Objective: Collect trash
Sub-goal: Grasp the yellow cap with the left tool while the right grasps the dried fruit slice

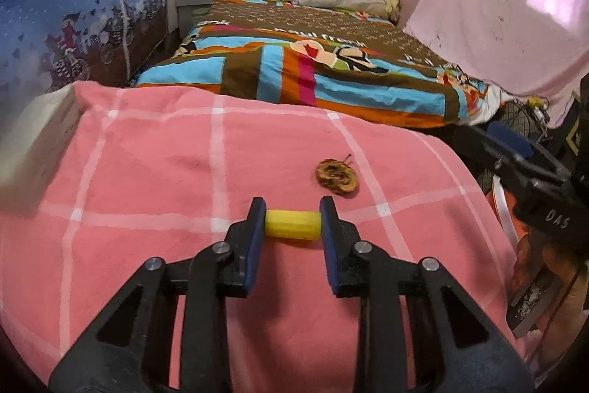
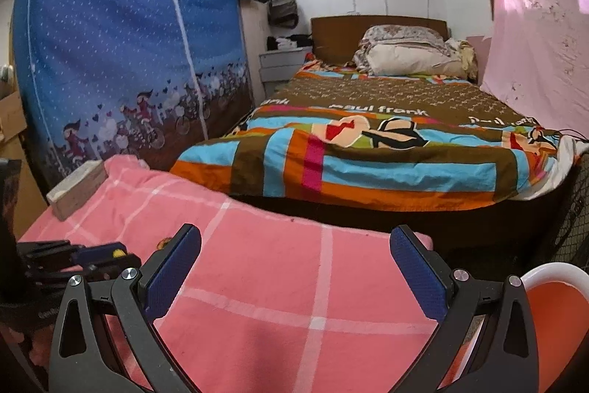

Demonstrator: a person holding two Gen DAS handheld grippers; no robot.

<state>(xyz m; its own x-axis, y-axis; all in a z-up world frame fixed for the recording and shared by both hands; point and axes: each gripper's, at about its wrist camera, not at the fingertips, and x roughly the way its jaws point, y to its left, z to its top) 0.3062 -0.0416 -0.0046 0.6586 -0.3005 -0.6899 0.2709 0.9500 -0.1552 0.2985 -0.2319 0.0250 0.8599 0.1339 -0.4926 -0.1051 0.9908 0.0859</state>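
Note:
A small yellow ribbed cylinder (image 1: 292,224) lies between the blue pads of my left gripper (image 1: 293,210), which is shut on it just above the pink checked cloth (image 1: 147,179). A brown dried round peel (image 1: 337,176) lies on the cloth just beyond and to the right. My right gripper (image 2: 294,245) is wide open and empty over the same cloth (image 2: 276,282); it also shows at the right edge of the left wrist view (image 1: 522,168). The left gripper shows at the left edge of the right wrist view (image 2: 95,255).
A white-rimmed orange bin (image 2: 552,304) stands at the right of the cloth-covered surface. A wooden block (image 2: 77,188) sits on its far left corner. Beyond are a bed with a colourful quilt (image 2: 368,153), a blue fabric wardrobe (image 2: 129,54) and a pink curtain (image 2: 537,35).

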